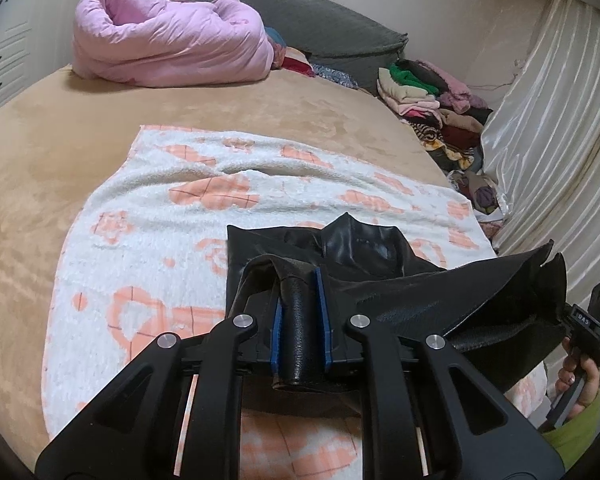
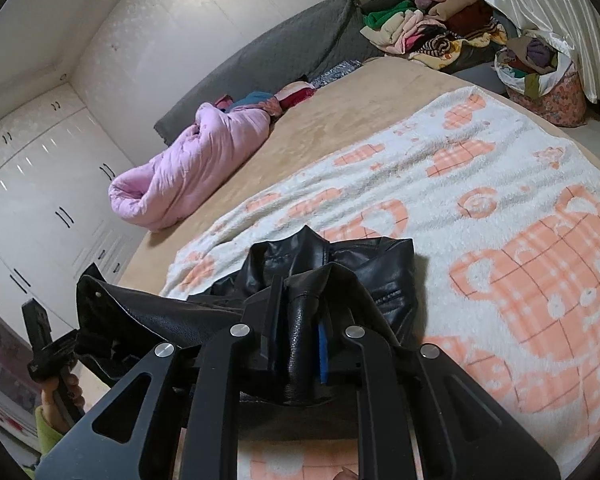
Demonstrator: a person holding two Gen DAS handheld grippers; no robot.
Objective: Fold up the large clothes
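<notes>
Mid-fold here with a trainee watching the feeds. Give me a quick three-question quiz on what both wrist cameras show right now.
1. True or false: the left gripper and the right gripper are each shut on a fold of the black leather jacket.
2. Multiple choice: the jacket's free part rests on A) the bare tan bedspread, B) the white and orange patterned blanket, C) the pink duvet.
3. Fill in: the rolled pink duvet lies by the grey ____ at the head of the bed.

Key: 1 true; 2 B; 3 headboard cushion.
</notes>
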